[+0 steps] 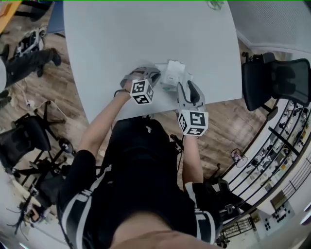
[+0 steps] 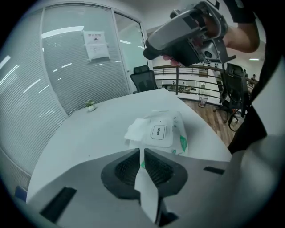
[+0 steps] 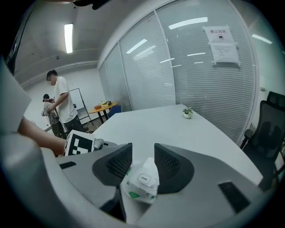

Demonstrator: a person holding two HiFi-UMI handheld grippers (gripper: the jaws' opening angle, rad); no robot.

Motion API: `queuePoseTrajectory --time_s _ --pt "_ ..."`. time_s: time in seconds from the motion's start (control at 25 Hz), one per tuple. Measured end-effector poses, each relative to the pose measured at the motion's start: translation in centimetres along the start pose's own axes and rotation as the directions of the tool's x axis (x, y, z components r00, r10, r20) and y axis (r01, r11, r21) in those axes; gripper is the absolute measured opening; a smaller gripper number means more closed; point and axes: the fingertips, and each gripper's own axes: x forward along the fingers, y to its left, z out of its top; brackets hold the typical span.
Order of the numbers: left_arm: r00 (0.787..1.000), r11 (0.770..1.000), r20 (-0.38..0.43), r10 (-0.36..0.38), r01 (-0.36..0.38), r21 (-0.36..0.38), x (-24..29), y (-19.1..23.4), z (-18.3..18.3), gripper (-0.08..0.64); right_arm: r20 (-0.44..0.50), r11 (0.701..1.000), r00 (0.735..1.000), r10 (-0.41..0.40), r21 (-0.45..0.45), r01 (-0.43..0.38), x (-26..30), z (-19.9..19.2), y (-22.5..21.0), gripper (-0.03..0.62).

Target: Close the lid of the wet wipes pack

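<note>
The white wet wipes pack (image 1: 173,74) (image 2: 165,132) lies flat near the table's (image 1: 126,34) front edge. Its flap marked OPEN (image 2: 157,132) sits on the pack's top, and a white wipe (image 2: 135,129) sticks out at the flap's left side. My left gripper (image 1: 147,76) (image 2: 142,153) is just short of the pack, shut on a thin white wipe sheet (image 2: 147,187) that hangs between its jaws. My right gripper (image 1: 186,87) (image 3: 143,153) (image 2: 191,31) hovers over the pack, open. In the right gripper view the pack (image 3: 141,181) shows low in the gap between the jaws, untouched.
A small potted plant (image 1: 215,5) (image 2: 91,105) (image 3: 188,113) stands at the table's far side. A black office chair (image 1: 272,82) is right of the table. Glass walls with blinds ring the room. People (image 3: 60,104) stand far off by an orange table.
</note>
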Motion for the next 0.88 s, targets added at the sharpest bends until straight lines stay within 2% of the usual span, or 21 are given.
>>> queuePoseTrajectory --time_s 0.28,0.52,0.68,0.88 --pt "0.992 0.986 -0.098 -0.085 0.098 0.133 3.1 -0.6 -1.4 0.034 -0.152 0.994 0.986 0.064 -0.083 -0.078 4.5 -2.5 -1.2 0.173" --pt "0.982 0.981 -0.119 -0.144 0.157 0.113 3.7 -0.8 -1.6 0.032 -0.283 0.97 0.95 0.132 -0.161 -0.183 7.8 -3.7 -2.4 0.172" --pt "0.977 0.978 -0.113 -0.18 0.19 0.089 3.8 -0.8 -1.6 0.032 -0.403 0.933 0.897 0.184 -0.215 -0.288 10.2 -5.1 -3.2 0.172" --pt "0.973 0.975 -0.121 -0.197 0.207 0.081 4.0 -0.9 -1.6 0.032 -0.544 0.863 0.801 0.251 -0.249 -0.44 12.8 -7.4 -4.3 0.17"
